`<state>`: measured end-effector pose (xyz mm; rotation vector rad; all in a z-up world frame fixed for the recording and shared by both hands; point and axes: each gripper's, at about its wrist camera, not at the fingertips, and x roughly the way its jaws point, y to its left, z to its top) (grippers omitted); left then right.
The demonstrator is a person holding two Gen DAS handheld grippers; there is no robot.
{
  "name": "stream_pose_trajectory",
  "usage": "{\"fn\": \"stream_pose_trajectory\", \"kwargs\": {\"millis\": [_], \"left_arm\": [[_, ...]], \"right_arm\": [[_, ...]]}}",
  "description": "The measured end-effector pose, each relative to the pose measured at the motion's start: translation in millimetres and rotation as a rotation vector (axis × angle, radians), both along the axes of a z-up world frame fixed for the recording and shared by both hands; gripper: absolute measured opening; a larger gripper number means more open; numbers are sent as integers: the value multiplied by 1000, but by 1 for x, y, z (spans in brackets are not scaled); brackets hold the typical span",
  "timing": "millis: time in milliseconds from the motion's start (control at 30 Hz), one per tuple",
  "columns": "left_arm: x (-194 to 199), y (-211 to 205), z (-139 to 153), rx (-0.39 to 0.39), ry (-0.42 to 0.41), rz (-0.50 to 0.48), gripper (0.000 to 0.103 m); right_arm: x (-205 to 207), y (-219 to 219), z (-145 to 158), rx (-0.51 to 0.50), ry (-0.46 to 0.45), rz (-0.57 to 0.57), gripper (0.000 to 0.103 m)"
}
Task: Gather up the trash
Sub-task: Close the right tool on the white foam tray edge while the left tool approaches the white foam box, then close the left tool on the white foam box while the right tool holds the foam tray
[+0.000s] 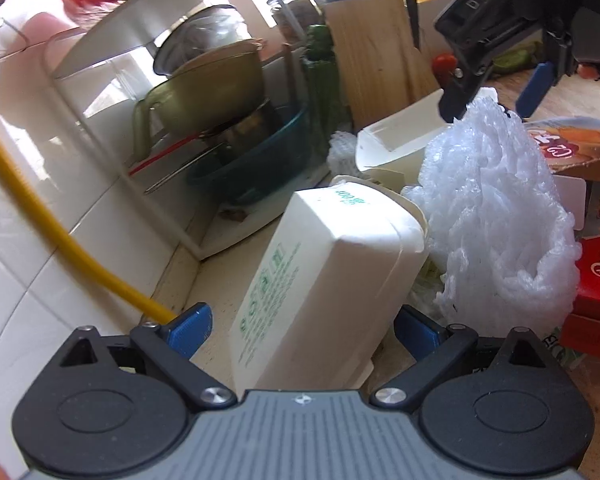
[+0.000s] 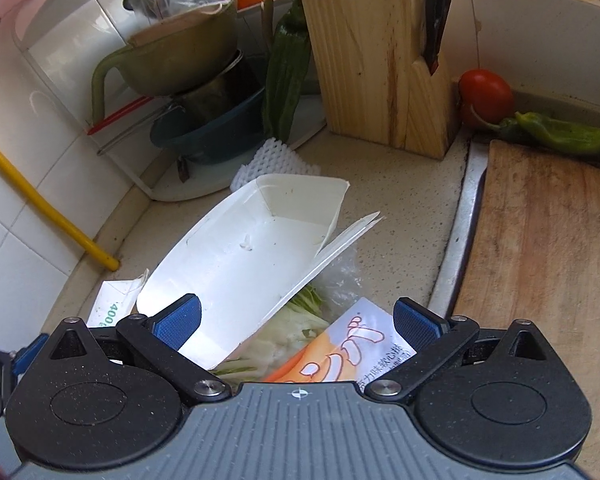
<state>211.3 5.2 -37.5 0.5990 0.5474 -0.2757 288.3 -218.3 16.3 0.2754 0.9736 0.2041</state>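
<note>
The white paper box [image 1: 324, 280] with green print is seen between the spread jaws of the left gripper [image 1: 302, 332], on the counter [image 2: 400, 208] in front of the knife block [image 2: 380, 60]; it is not pinched. Beside it a crumpled white plastic bag [image 1: 496, 224] stands, and the right gripper [image 1: 496, 96] hangs over its top, jaws apart. Behind the box an opened white carton [image 2: 252, 252] lies on vegetable scraps [image 2: 284, 340] and a printed wrapper [image 2: 360, 344]. Nothing is judged collected yet; all the trash is left
</note>
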Motion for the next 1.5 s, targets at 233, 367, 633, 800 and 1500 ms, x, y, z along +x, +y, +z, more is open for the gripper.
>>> {"fn": "stream_pose_trajectory", "kwargs": {"millis": [233, 367, 633, 800, 1500], "left_arm": [[22, -4, -5, 25, 12, -49, 97], [30, 1, -1, 18, 11, -63, 98], [43, 8, -1, -46, 80, -102, 87], [54, 14, 4, -88, 105, -100, 85], [91, 57, 37, -404, 245, 4, 69]], "right_arm": [[13, 8, -8, 13, 29, -3, 103], [18, 5, -9, 54, 31, -25, 103], [28, -1, -15, 149, 66, -48, 71], [30, 2, -30, 174, 137, -31, 51], [19, -25, -1, 275, 47, -57, 19]]}}
